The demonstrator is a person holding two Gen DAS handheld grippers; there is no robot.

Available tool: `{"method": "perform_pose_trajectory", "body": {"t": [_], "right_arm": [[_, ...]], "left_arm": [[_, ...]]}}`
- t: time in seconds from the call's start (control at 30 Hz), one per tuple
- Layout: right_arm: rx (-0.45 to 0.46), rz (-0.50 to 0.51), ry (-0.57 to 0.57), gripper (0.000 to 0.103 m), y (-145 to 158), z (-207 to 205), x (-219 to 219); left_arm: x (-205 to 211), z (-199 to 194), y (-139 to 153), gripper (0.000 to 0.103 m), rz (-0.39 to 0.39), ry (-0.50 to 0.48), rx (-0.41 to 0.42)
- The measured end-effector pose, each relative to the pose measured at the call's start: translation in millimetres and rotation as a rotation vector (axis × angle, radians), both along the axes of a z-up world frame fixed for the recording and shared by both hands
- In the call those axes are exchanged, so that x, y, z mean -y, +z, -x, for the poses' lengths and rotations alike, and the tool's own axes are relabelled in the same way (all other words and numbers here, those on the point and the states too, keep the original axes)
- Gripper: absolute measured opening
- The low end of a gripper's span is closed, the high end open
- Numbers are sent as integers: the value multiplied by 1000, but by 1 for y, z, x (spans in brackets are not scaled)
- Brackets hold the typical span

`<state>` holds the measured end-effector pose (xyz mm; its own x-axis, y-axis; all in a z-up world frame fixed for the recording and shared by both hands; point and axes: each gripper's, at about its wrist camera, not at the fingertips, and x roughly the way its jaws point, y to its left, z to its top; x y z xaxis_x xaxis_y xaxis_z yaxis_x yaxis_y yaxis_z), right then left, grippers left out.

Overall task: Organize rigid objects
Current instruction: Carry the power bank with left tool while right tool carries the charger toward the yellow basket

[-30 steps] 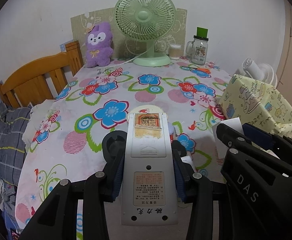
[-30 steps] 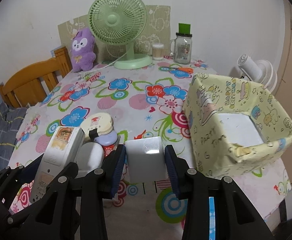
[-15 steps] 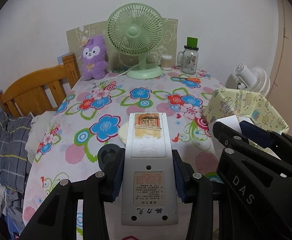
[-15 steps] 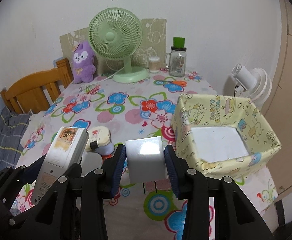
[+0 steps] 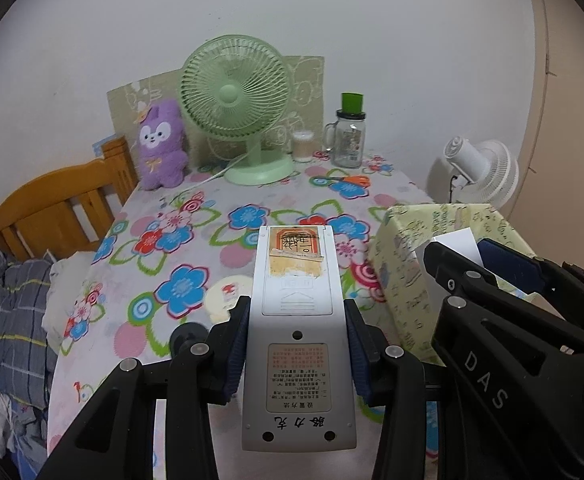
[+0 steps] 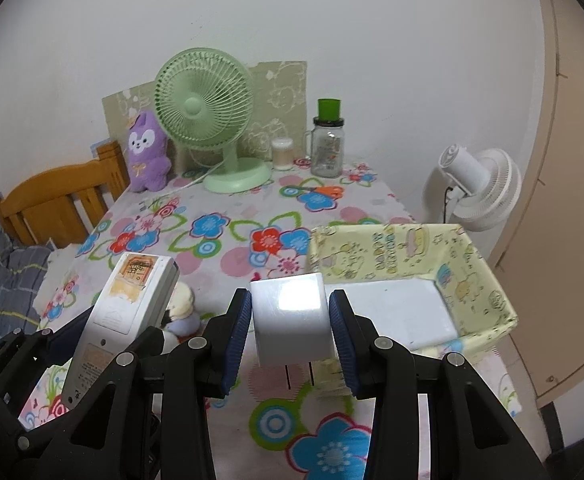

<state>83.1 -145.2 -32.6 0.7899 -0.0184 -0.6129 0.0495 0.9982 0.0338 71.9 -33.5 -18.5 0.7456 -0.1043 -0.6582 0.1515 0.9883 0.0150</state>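
My left gripper (image 5: 296, 344) is shut on a grey remote control (image 5: 295, 320), held back side up above the flowered tablecloth (image 5: 196, 240). My right gripper (image 6: 290, 328) is shut on a white plug adapter (image 6: 290, 320), whose two prongs hang below it. The remote (image 6: 124, 308) also shows at the left of the right wrist view. A yellow patterned box (image 6: 471, 280) with a white bottom stands open on the right of the table, just beyond the adapter. In the left wrist view the right gripper (image 5: 467, 252) hovers over the box (image 5: 403, 256).
A green fan (image 5: 238, 108), a purple plush (image 5: 160, 148), a glass jar with green lid (image 5: 349, 136) and a small cup (image 5: 303, 146) line the far edge. Small round items (image 6: 182, 308) lie on the table. A wooden chair (image 5: 60, 208) stands left, a white fan (image 6: 475, 184) right.
Both grippers have risen with their loads, so the table and the box sit lower and farther off in both views. The grips are unchanged.
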Motion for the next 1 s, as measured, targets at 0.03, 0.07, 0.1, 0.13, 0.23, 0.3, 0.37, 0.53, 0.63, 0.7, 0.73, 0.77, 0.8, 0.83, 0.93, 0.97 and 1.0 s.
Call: {"method": "perform_pose_trajectory", "body": {"t": [0.03, 0.07, 0.1, 0.13, 0.23, 0.3, 0.37, 0.53, 0.63, 0.7, 0.73, 0.77, 0.8, 0.83, 0.93, 0.97, 1.0], "right_arm": [[1, -1, -4, 44, 1, 0, 3], [2, -1, -9, 44, 1, 0, 6], [3, -3, -17, 44, 2, 0, 10], [3, -5, -20, 44, 3, -1, 13], [2, -9, -35, 44, 3, -2, 24], [2, -10, -44, 44, 4, -3, 31], [2, -11, -52, 44, 4, -5, 37], [1, -8, -71, 44, 4, -9, 53], [-3, -9, -79, 44, 2, -12, 61], [-7, -11, -84, 44, 1, -16, 67], [-10, -11, -86, 44, 0, -18, 70], [-12, -11, -89, 44, -1, -20, 73], [-13, -10, -90, 44, -2, -21, 75], [-15, -10, -91, 44, -2, -23, 77], [-22, -7, -99, 44, -4, -28, 85], [-24, -6, -102, 44, -4, -30, 87], [-27, -6, -105, 44, -5, -32, 90]], "left_arm": [[3, -1, 1, 45, 1, -6, 1], [6, -1, 1, 45, 1, -10, 2], [9, -2, 2, 45, 1, -15, 2], [13, -3, 3, 45, 0, -22, 3], [23, -7, 5, 45, -1, -37, 4], [30, -9, 5, 45, 1, -46, 3], [36, -11, 5, 45, 3, -55, 2], [51, -19, 4, 45, 13, -79, -5], [60, -24, 2, 45, 15, -88, -12], [65, -28, 1, 45, 16, -93, -18], [68, -30, -1, 45, 17, -96, -22], [71, -32, -1, 45, 18, -98, -26], [73, -33, -2, 45, 20, -100, -28], [76, -34, -3, 45, 21, -102, -30], [83, -40, -5, 45, 25, -108, -37], [85, -42, -5, 45, 27, -109, -40], [88, -45, -7, 45, 29, -111, -45]]}}
